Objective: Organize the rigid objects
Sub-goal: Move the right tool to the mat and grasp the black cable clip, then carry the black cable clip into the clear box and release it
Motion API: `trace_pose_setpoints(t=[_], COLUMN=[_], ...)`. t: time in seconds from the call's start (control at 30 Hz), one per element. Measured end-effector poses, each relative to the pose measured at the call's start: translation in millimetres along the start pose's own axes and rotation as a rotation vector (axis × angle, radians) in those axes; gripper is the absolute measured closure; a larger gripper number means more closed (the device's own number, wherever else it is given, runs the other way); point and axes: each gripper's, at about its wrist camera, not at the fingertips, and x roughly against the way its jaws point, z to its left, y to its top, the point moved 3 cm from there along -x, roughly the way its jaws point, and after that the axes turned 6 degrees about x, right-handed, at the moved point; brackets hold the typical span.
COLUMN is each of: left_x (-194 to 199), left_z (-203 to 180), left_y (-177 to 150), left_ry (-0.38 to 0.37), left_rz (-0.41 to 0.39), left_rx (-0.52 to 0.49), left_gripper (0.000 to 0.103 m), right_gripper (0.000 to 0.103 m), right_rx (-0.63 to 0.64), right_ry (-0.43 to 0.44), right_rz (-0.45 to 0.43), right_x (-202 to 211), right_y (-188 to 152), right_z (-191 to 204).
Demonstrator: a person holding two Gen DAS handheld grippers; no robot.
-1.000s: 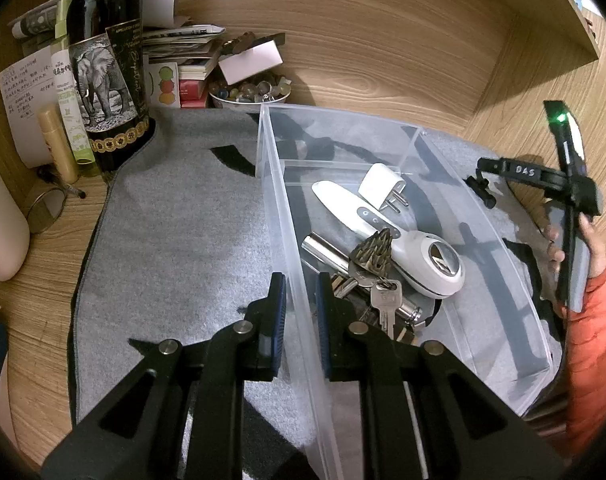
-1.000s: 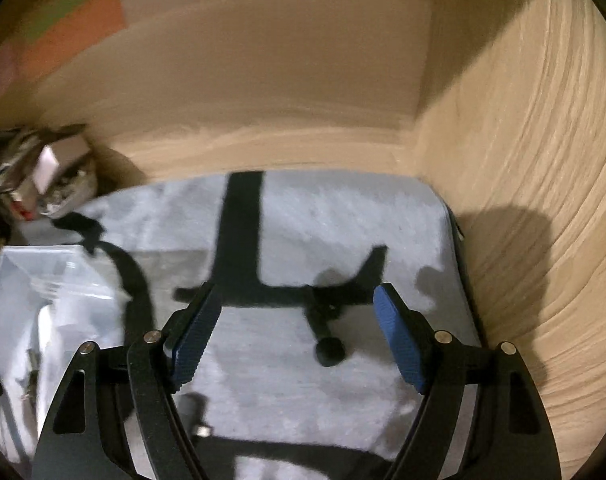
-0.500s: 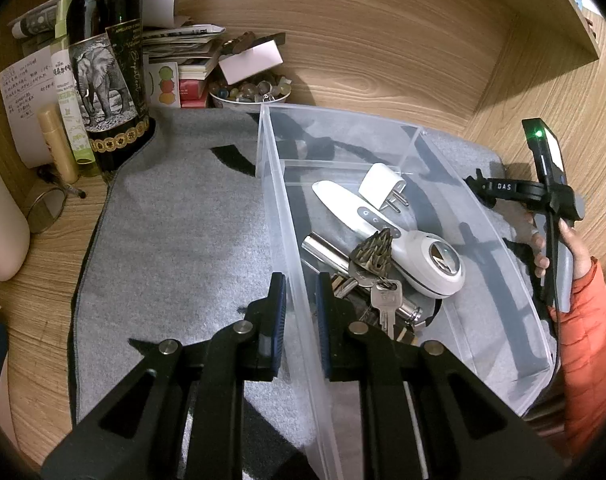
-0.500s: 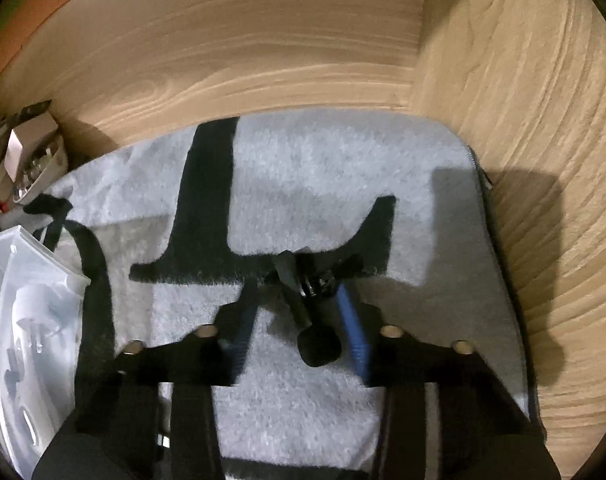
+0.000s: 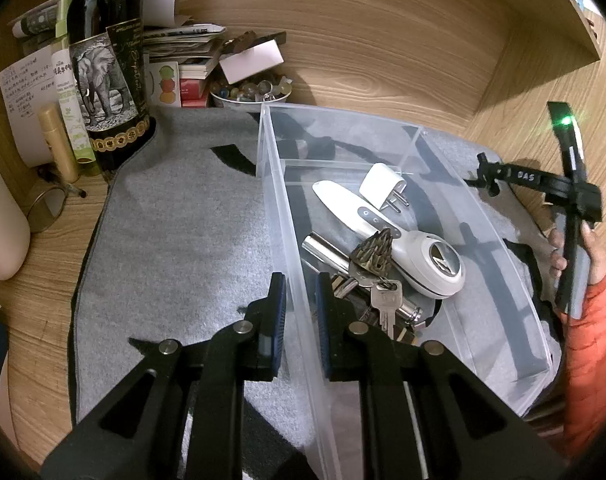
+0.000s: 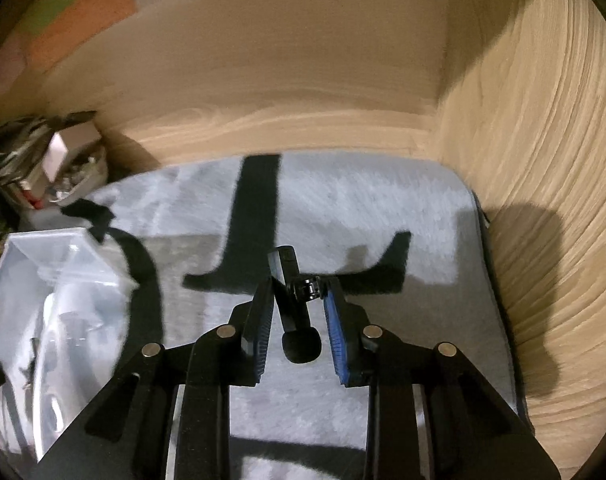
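A: Left gripper, left wrist view: the two blue-padded fingers pinch the near long wall of the clear plastic bin, one pad outside and one inside. The bin stands on a grey felt mat.

B: Contents of the bin?

A: White handheld device with a round head, white plug adapter, chrome cylinder, and a bunch of keys with a dark ridged fob, all piled toward the near end. Behind the mat stand a dark bottle with an elephant label and a bowl of glass beads.

B: Right gripper?

A: Right wrist view: right gripper, fingers drawn in around a small black clamp-like part with a rounded knob, which sits between the blue pads above the mat. The view is blurred, so pad contact on both sides is hard to confirm; the part appears gripped. The bin lies at the left edge of this view, apart from the part
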Motion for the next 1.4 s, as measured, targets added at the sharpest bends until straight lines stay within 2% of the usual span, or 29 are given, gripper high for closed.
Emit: trace_pose_setpoints(t=[0.27,0.77,0.97,1.17,1.4], left_x=[0,0,0,0,0], left_z=[0,1,1,1,1], left_y=[0,0,0,0,0], left_ry=[-0.001,-0.001,0.000,-0.001,-0.001], left_rz=[0.000,0.001,0.001,0.001,0.002], left_rx=[0.003,0.004,0.003,0.005,0.005], left_gripper=[0.090,0.090,0.090,0.090,0.090], right_gripper=[0.080,0.080,0.080,0.080,0.080], right_rx=[0.080,0.236,0.303,0.397,0.437], right_ry=[0.040,0.144,0.207,0.238,0.235], right_rz=[-0.089,-0.204,-0.188,-0.135,-0.111], right_x=[41,82,83,72,68], right_y=[11,16,6,-11,-21], right_z=[28,98,129,158,166])
